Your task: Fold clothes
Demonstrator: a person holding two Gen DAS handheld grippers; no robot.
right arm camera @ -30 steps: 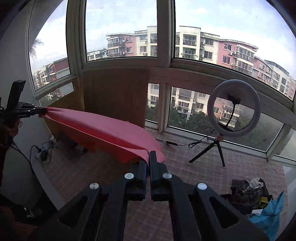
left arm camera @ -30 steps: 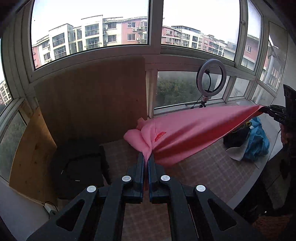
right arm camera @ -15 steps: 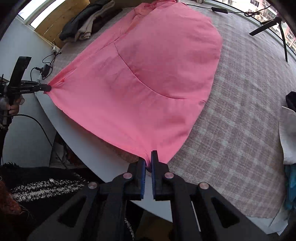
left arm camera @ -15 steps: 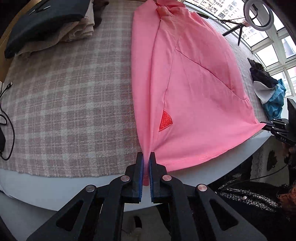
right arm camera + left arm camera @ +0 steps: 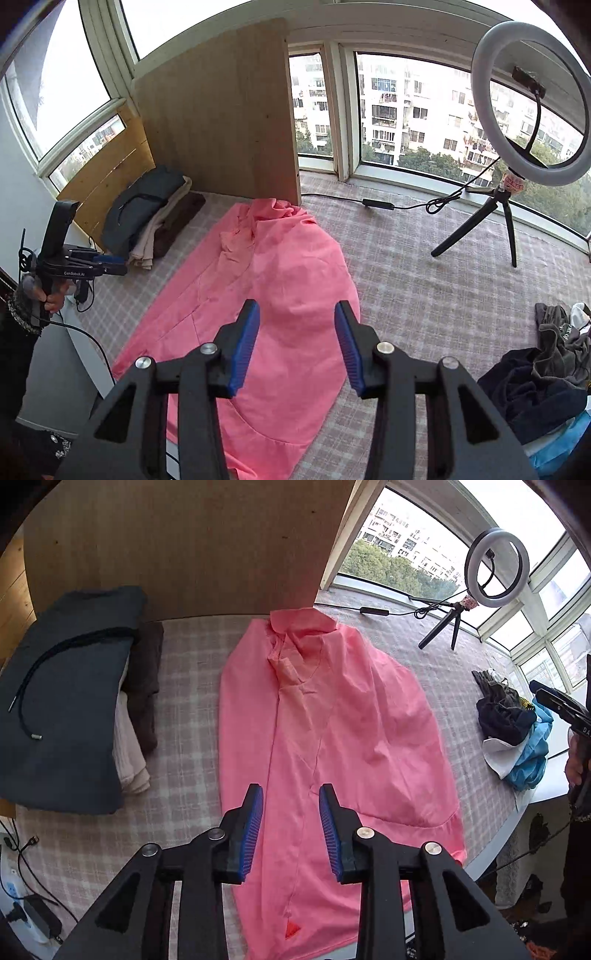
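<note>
A pink polo shirt [image 5: 332,738] lies spread on the checked table cover, collar toward the wooden board, hem hanging over the near edge. It also shows in the right wrist view [image 5: 280,317]. My left gripper [image 5: 291,825] is open and empty above the shirt's lower part. My right gripper [image 5: 297,343] is open and empty above the shirt's right side. The right gripper shows at the far right of the left wrist view [image 5: 561,705]. The left gripper shows at the left of the right wrist view [image 5: 107,264].
A stack of folded clothes [image 5: 70,701] lies left of the shirt. A pile of unfolded dark and blue clothes [image 5: 513,731] lies at the right. A ring light on a tripod [image 5: 495,568] stands at the back right. A wooden board [image 5: 177,546] stands behind.
Both grippers have let go of the shirt's hem and opened. They lifted and tilted up; the shirt now lies flat on the table.
</note>
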